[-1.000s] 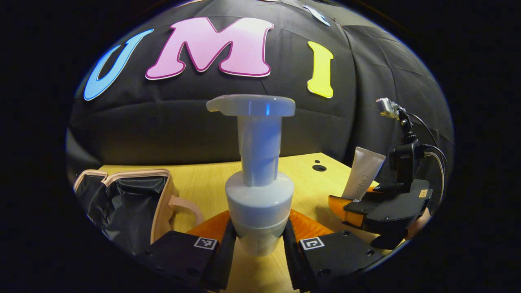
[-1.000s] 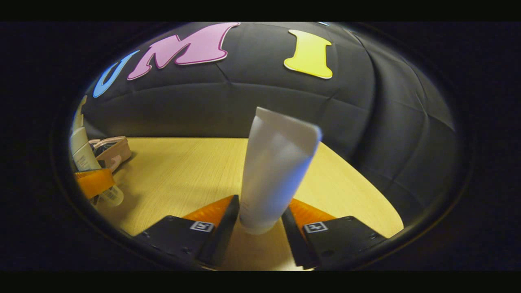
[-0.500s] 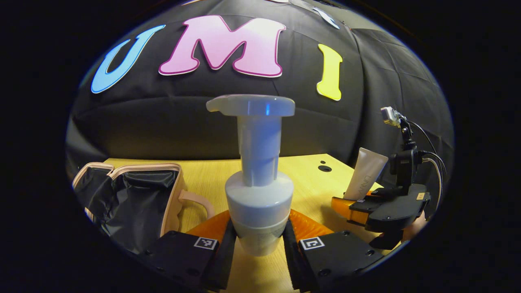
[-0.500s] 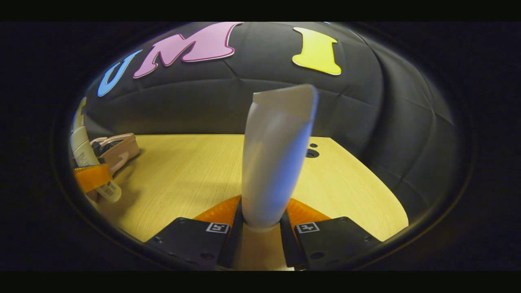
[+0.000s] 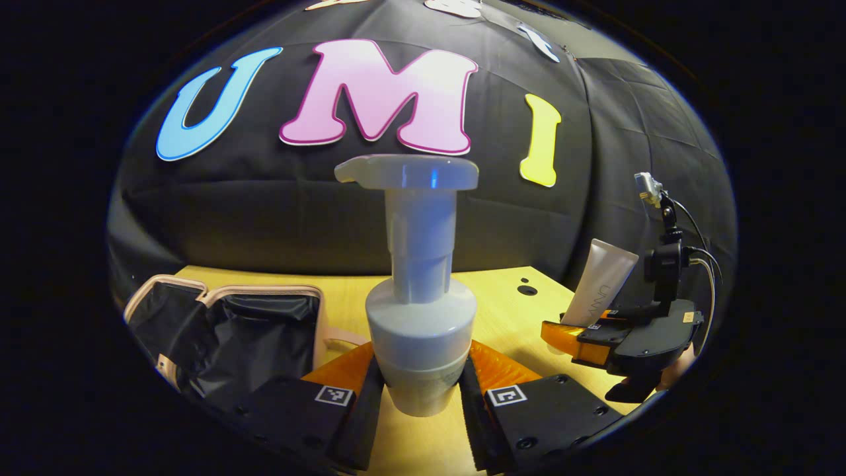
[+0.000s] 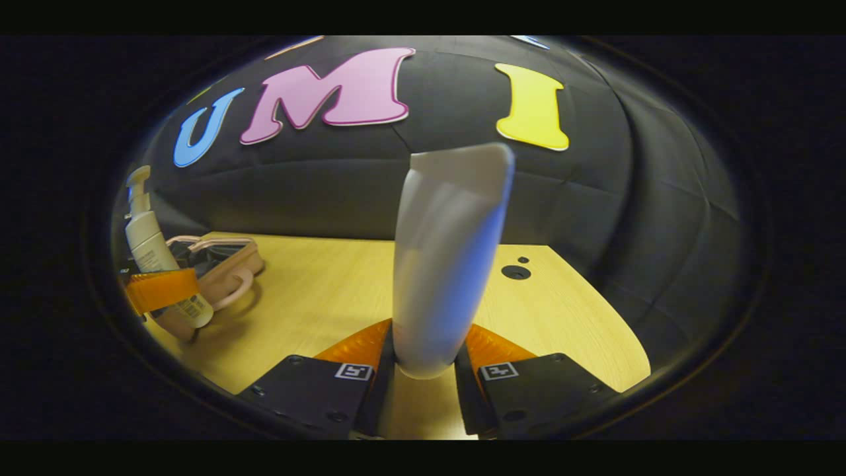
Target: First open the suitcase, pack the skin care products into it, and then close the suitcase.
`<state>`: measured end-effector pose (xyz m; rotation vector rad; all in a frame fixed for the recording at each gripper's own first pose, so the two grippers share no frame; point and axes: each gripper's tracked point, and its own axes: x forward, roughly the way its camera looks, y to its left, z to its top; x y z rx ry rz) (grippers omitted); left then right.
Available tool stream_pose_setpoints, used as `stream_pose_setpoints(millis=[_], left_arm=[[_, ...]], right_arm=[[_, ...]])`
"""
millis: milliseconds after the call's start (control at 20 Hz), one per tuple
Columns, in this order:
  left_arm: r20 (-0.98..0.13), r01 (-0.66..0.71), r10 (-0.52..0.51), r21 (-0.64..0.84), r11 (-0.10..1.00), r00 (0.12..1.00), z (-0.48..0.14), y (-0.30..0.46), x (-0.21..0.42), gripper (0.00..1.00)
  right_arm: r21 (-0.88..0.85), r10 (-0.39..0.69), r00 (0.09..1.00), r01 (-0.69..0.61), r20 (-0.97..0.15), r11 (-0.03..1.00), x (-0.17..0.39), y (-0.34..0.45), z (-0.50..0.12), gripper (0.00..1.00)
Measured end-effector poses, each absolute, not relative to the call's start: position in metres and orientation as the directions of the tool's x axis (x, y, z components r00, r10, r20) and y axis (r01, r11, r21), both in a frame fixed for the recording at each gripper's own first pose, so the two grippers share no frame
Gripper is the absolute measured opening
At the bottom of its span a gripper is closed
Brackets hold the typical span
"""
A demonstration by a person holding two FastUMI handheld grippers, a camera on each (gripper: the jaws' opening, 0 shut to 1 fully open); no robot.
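Both hands are loaded. The left gripper is clamped on the pump bottle, both fingers pressing its lower body, and the bottle stands upright in the grasp with its pump head at the top and the spout pointing to the left in the left gripper view. The right gripper is clenched around the base of the tube, which rises long-axis up and leans slightly, its flat crimped end on top.

The suitcase lies open on the wooden table, dark lining showing inside a pale zip rim, low and to the left of the left gripper. That is the relation that matters: the opening sits just beside the left gripper and well away from the right one, so the pump bottle looks like the first to go in. From the right gripper view the suitcase is far off at the left edge, with the left gripper and its bottle in front of it.

Room is fair. The table between the two grippers is bare wood, with two small holes near the far corner. The risk, as a judgement, is the tall bottle catching the raised rim on the way in; tilting it to lie along the case would help. The tube must cross the table, passing the left hand.
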<state>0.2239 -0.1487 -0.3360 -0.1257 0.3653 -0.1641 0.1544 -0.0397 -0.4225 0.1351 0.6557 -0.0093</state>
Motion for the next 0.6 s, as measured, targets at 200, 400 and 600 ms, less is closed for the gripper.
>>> stream_pose_setpoints(millis=[200, 400, 600], left_arm=[[-0.390, 0.076, -0.140, -0.176, 0.981, 0.910, -0.319, -0.090, 0.203, 0.59], [-0.481, 0.027, -0.096, -0.147, 0.989, 0.871, -0.326, -0.017, 0.192, 0.55], [-0.604, 0.024, -0.098, -0.129, 0.991, 0.791, -0.365, 0.039, 0.198, 0.59]], right_arm=[[0.165, 0.116, 0.790, -0.019, -0.603, 0.986, 0.150, 0.011, -0.384, 0.44], [0.260, 0.221, 0.787, -0.080, -0.577, 0.962, 0.159, 0.080, -0.348, 0.39], [0.285, 0.322, 0.762, -0.187, -0.562, 0.940, 0.165, 0.146, -0.332, 0.44]])
